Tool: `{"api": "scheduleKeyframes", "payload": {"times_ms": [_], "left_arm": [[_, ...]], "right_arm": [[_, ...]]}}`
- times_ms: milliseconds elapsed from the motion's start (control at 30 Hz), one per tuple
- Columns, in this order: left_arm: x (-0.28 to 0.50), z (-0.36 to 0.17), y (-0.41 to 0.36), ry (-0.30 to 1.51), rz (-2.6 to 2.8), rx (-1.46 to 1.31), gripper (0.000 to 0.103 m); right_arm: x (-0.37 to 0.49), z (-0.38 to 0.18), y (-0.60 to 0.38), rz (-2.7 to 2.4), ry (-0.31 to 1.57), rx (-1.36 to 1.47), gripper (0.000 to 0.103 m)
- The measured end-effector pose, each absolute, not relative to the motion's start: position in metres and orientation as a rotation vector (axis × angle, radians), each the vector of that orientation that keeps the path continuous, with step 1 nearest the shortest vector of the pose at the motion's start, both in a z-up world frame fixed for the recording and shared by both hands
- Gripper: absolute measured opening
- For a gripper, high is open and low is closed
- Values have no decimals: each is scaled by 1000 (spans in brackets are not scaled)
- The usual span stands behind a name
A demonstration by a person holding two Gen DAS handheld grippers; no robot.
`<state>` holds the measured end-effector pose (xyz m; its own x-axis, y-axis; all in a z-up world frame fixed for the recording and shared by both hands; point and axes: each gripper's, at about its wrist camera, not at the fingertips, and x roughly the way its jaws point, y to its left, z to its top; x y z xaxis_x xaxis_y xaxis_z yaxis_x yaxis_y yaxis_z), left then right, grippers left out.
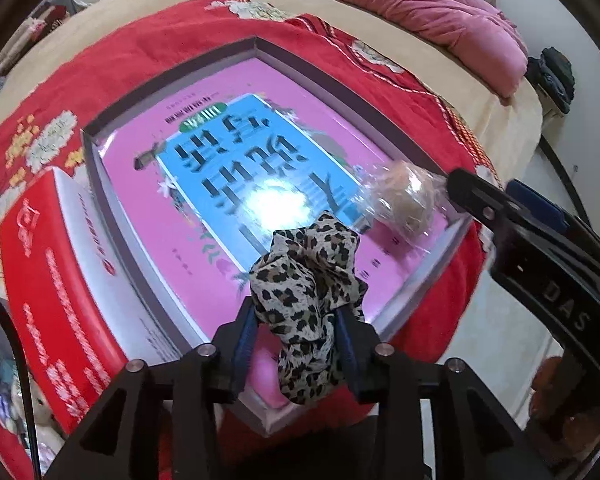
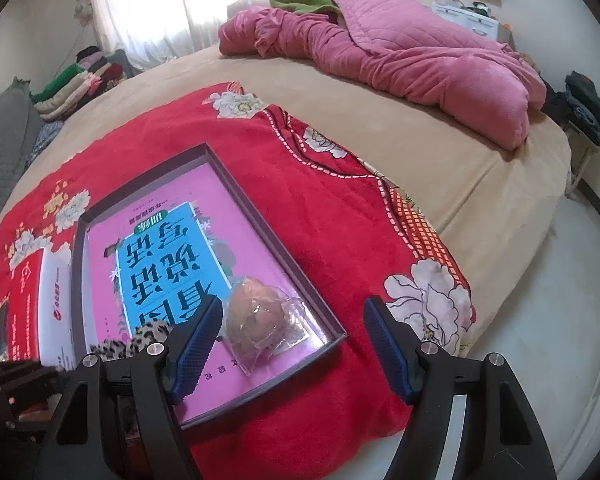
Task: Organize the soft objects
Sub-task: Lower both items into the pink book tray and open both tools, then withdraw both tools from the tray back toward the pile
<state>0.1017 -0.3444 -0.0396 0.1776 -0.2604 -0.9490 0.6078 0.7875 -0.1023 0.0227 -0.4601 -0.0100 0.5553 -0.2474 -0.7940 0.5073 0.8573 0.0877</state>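
With the leopard-print scrunchie (image 1: 306, 304) loose between the parted left gripper (image 1: 300, 344) over the pink tray (image 1: 256, 46), the release looks underway (I judge), while the right gripper (image 2: 296, 344) hangs released beside the bagged bun (image 2: 256, 320), so next lift clear.

scrunchie (image 2: 134, 340) half hidden (by tongs), wrapped bun (image 1: 404, 196) blurred

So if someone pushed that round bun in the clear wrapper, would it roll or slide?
The wrapped bun looks rounded, so it might rock, but its flat crinkled wrapper probably stops real rolling. On the glossy pink tray lining, the plastic would likely slide easily. It seems soft and light.
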Motion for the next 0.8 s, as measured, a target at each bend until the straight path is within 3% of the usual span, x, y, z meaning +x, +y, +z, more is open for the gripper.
{"api": "scheduleKeyframes", "payload": {"times_ms": [67,300,433,800], "left_arm": [[105,-38,-344,1240,-617,339,51],[110,-40,-342,1215,-583,369,53],[108,-39,-341,1210,-594,365,63],[105,-26,-331,1188,-616,305,66]], "right_arm": [[21,-9,-463,-459,868,341,74],[18,-9,-466,-464,866,352,74],[18,-8,-465,-467,863,347,74],[15,-3,-466,-467,852,355,75]]}}
